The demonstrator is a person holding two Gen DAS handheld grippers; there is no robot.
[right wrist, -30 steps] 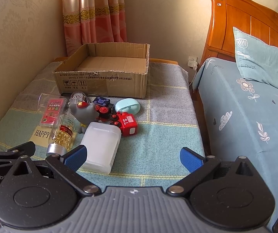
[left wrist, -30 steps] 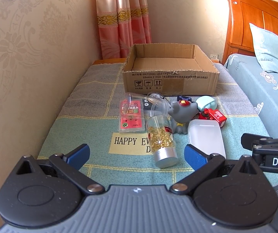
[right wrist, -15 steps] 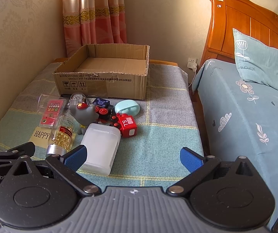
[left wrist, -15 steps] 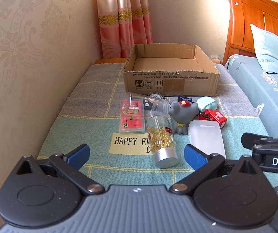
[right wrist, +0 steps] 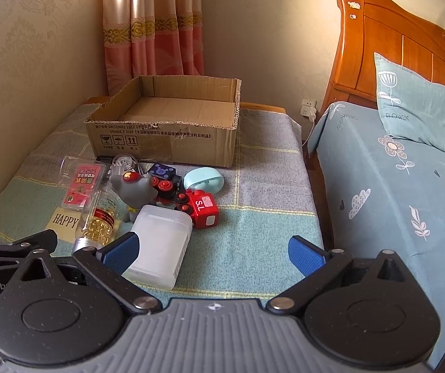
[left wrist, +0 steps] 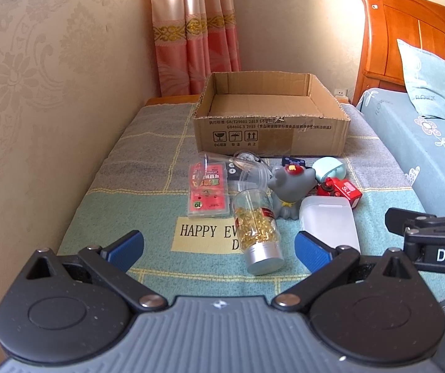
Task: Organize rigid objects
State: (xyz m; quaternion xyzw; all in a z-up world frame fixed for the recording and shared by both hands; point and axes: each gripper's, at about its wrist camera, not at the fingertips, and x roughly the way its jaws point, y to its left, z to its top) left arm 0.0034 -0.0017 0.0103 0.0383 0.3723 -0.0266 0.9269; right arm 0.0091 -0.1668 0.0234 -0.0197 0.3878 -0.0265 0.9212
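An open cardboard box (left wrist: 272, 136) (right wrist: 163, 143) stands empty at the far end of the cloth-covered table. In front of it lies a cluster: a red card case (left wrist: 208, 194), a clear cup (left wrist: 250, 174), a bottle of yellow capsules (left wrist: 258, 230) (right wrist: 98, 220) on its side, a grey toy animal (left wrist: 289, 189) (right wrist: 133, 189), a white plastic box (left wrist: 328, 222) (right wrist: 160, 245), a red toy truck (right wrist: 202, 206) and a mint case (right wrist: 203, 180). My left gripper (left wrist: 219, 247) is open, near the capsule bottle's cap. My right gripper (right wrist: 213, 250) is open beside the white box.
A patterned wall (left wrist: 35, 108) runs along the table's left side, with a curtain (left wrist: 194, 31) behind the box. A bed (right wrist: 393, 186) with a wooden headboard (right wrist: 393, 46) and a pillow (right wrist: 415, 108) lies close on the right. A wall socket (right wrist: 308, 107) sits between them.
Both grippers have drifted very slightly; the objects on the table have not moved and both grippers stay open.
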